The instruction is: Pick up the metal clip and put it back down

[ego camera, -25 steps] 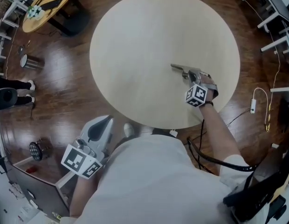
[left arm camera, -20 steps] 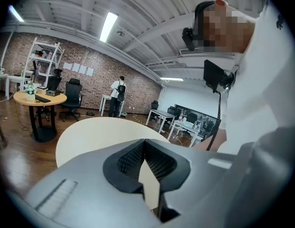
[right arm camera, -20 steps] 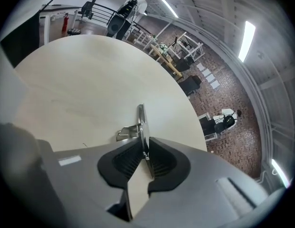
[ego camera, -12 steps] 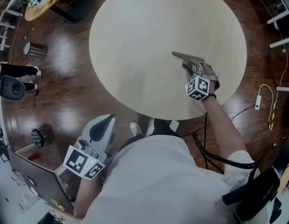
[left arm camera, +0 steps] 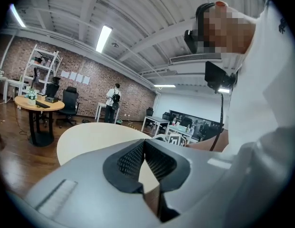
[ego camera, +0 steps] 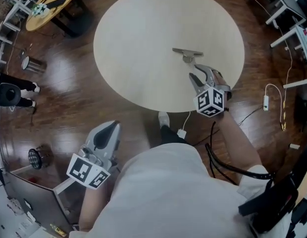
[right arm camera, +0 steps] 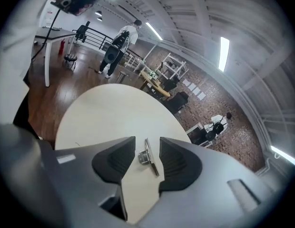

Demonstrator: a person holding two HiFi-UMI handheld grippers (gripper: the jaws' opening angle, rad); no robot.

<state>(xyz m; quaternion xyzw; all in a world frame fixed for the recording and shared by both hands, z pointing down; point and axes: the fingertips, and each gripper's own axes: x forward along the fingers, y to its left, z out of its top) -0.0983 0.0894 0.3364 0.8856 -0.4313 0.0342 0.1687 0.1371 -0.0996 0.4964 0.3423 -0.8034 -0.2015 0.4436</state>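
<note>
The metal clip (ego camera: 188,53) lies flat on the round beige table (ego camera: 143,33), right of its middle. My right gripper (ego camera: 199,73) hovers just behind the clip on my side. Its jaws are opening, and nothing sits between the pads. In the right gripper view the clip (right arm camera: 148,156) shows on the table (right arm camera: 104,113) through the gap, beyond the right gripper (right arm camera: 147,140). My left gripper (ego camera: 106,129) hangs low at my left side over the floor, off the table, empty. In the left gripper view its pads meet at the tip of the left gripper (left arm camera: 144,144).
Dark wood floor surrounds the table. A smaller round table (ego camera: 49,4) with items stands at the far left, with a metal can (ego camera: 32,65) near it. Cables (ego camera: 272,103) trail on the floor at the right. White desks (ego camera: 292,14) stand at the far right.
My right gripper, earlier shut on the clip, has spread its jaws and drawn back toward me. The clip now lies alone on the table. The left gripper has stayed put.
</note>
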